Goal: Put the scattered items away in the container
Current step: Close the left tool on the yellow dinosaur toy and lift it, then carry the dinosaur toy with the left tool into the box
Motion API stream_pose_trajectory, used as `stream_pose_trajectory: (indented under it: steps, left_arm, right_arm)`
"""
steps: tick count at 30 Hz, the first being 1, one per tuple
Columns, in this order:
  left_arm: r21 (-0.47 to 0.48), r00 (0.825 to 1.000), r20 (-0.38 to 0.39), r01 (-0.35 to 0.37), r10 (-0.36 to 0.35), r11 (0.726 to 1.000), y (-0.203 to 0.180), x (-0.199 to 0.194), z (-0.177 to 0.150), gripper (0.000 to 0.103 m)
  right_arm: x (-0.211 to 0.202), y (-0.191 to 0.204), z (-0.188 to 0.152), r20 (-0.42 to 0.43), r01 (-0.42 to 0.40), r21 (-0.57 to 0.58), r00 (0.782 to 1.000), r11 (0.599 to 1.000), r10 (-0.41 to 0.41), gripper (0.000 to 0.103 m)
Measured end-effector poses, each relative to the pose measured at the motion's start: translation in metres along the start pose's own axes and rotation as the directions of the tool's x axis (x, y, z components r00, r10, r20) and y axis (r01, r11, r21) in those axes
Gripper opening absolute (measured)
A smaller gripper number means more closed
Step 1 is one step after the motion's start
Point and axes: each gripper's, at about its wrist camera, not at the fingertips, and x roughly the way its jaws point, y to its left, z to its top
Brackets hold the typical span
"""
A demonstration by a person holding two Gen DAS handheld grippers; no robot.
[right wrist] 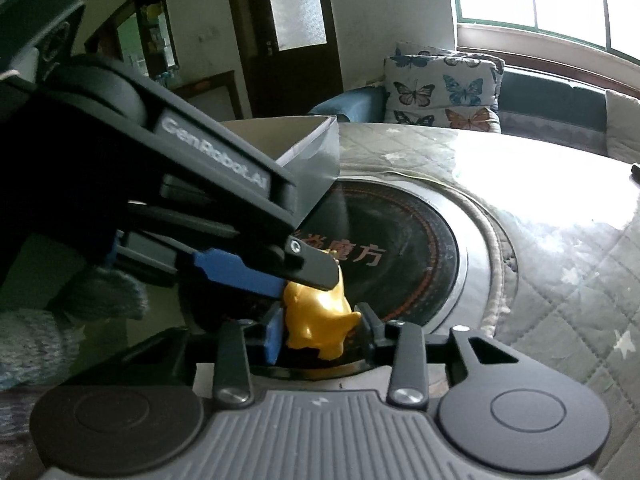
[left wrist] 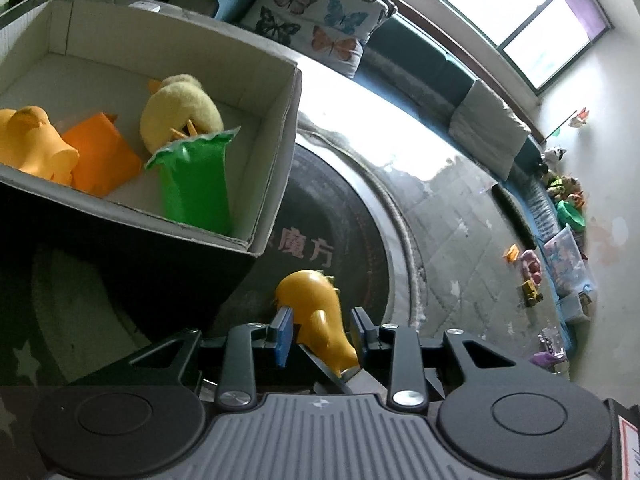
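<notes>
Both tongs converge on one small glossy yellow plastic animal toy (left wrist: 316, 312). Left tongs (left wrist: 322, 334) straddle the toy with blue-padded fingers (left wrist: 283, 336) on either side; a gap shows on the right side, so they look spread rather than clenched, though contact on the left pad cannot be told. Seen from the right wrist camera, the right tongs (right wrist: 320, 334) also bracket the same toy, with space visible by the right finger, and the left tongs reach in from the upper left, one black fingertip lying over the toy's top. The toy sits on the dark round printed disc (left wrist: 340, 216) set into the quilted worktop (right wrist: 540, 240), just beside the open grey cardboard box (left wrist: 280, 128). Inside the box lie a fuzzy pale-yellow plush duck (left wrist: 180, 112), a shiny green foil packet (left wrist: 196, 184), an orange folded paper piece (left wrist: 100, 156) and another yellow plastic figure (left wrist: 32, 140). A butterfly-print cushion (right wrist: 444, 92) rests on the blue sofa behind the worktop. A knitted grey sleeve (right wrist: 48, 320) shows at the left edge.
</notes>
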Motion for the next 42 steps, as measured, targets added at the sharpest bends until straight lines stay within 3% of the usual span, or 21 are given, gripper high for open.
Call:
stream_pose_trajectory:
  steps: [11, 15, 24, 42]
  left_arm:
    - [0.008, 1.000, -0.025, 0.001, -0.001, 1.000, 0.001, 0.002, -0.001, 0.035]
    - [0.030, 1.000, -0.020, 0.022, -0.022, 0.999, -0.003, 0.000, -0.003, 0.025]
    - [0.068, 0.998, -0.003, 0.058, -0.058, 0.996, -0.008, -0.021, -0.011, 0.025]
    - [0.097, 0.979, 0.172, 0.091, -0.107, 0.991, -0.004, -0.097, 0.008, 0.024]
  right_arm:
    - [-0.003, 0.005, -0.006, 0.004, -0.001, 0.023, 1.000, 1.000, 0.001, 0.034]
    - [-0.006, 0.009, -0.010, 0.010, 0.016, 0.040, 1.000, 0.999, -0.017, 0.034]
    - [-0.027, 0.017, -0.015, 0.058, 0.038, 0.084, 0.997, 0.996, -0.043, 0.034]
    - [-0.059, 0.067, 0.021, 0.223, 0.040, 0.000, 0.974, 0.999, -0.039, 0.034]
